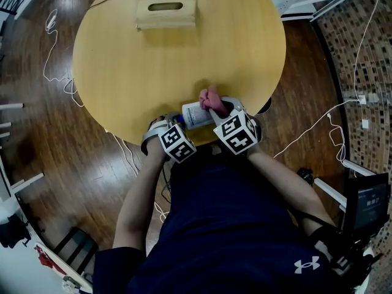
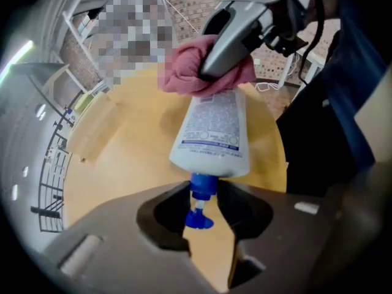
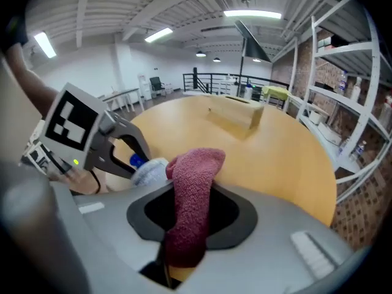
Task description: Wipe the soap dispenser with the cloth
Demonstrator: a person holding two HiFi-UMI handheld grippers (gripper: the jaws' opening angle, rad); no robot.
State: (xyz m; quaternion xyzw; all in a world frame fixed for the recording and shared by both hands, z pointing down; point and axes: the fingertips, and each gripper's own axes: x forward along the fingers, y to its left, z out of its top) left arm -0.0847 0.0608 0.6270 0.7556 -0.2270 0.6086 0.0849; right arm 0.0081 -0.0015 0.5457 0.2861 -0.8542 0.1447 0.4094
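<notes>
Terry, plastic, pale wood

The cloth [image 3: 191, 195] is rough pink looped terry. The soap dispenser [image 2: 213, 133] is smooth, glossy white plastic with a blue plastic pump [image 2: 199, 204]. The table [image 1: 153, 66] is smooth, satin pale wood, as is the box [image 1: 166, 12] at its far edge.

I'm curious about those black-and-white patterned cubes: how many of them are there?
2. One cube sits on the left gripper, the other cube on the right gripper, side by side at the round table's near edge. None appears hidden.
</notes>
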